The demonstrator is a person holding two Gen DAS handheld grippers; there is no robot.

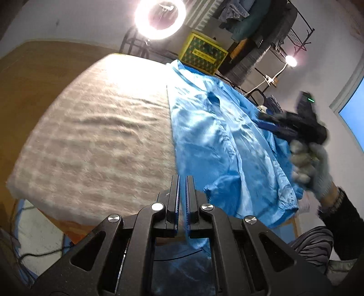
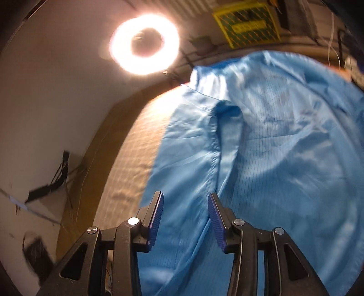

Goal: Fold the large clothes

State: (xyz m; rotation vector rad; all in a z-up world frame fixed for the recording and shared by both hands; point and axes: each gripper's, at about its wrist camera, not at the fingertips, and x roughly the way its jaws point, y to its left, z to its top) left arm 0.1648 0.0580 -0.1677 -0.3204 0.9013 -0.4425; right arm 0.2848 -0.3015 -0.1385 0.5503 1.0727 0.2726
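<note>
while the blue coat lies flat:
left gripper (image 1: 182, 182): pressed together, pinching a thin edge of the blue coat (image 1: 218, 136)
right gripper (image 2: 185, 200): spread apart, nothing in it, just above the coat
blue coat: on the pale mat (image 1: 91, 127), right side
gloved hand (image 1: 311, 164): holds the right gripper

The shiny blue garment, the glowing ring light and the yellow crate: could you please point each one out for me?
Shiny blue garment (image 2: 273, 159): right wrist view, on its flat middle panel.
Glowing ring light (image 1: 138, 18): left wrist view, on the bright left rim.
Yellow crate (image 1: 202, 53): left wrist view, on its patterned front face.
</note>
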